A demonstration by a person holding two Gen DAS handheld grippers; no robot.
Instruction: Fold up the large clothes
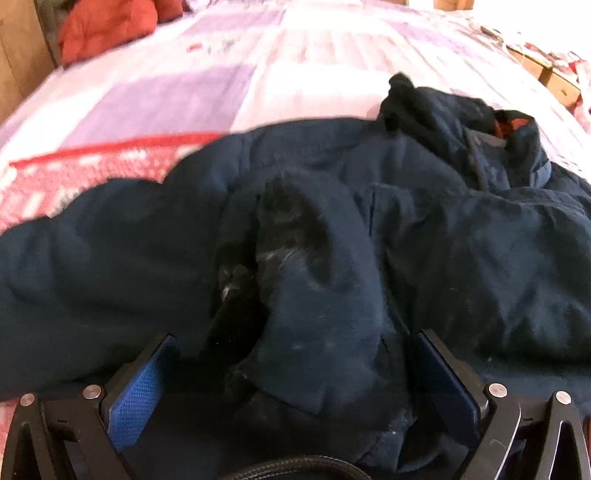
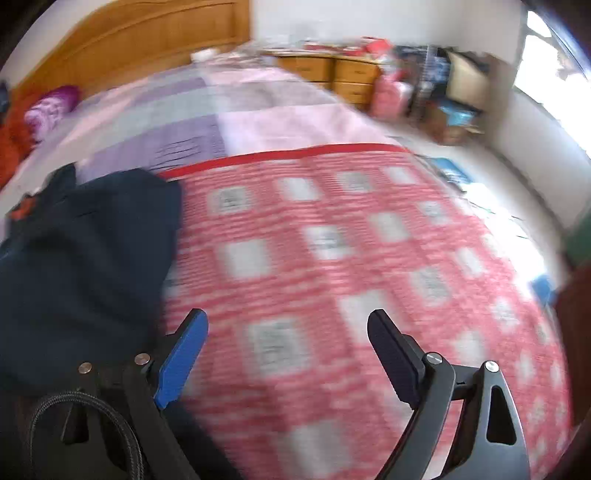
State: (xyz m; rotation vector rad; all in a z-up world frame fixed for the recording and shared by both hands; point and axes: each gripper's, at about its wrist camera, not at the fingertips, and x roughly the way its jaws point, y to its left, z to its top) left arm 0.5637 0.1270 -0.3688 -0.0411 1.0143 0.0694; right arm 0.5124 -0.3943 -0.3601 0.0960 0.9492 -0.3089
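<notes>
A dark navy jacket (image 1: 461, 229) lies crumpled on the bed, with a sleeve cuff (image 1: 310, 295) bunched up in front. My left gripper (image 1: 295, 338) is open, its blue-padded fingers standing either side of that cuff fold, low over the cloth. In the right wrist view the same jacket (image 2: 85, 251) lies at the left. My right gripper (image 2: 288, 317) is open and empty, above the red checked blanket (image 2: 332, 240), just right of the jacket's edge.
The bed carries a pink and purple quilt (image 1: 229, 85) beyond the blanket. A red cushion (image 1: 107, 26) lies at the headboard end. Wooden drawers (image 2: 332, 77) and cluttered boxes (image 2: 443, 88) stand beyond the bed's far side.
</notes>
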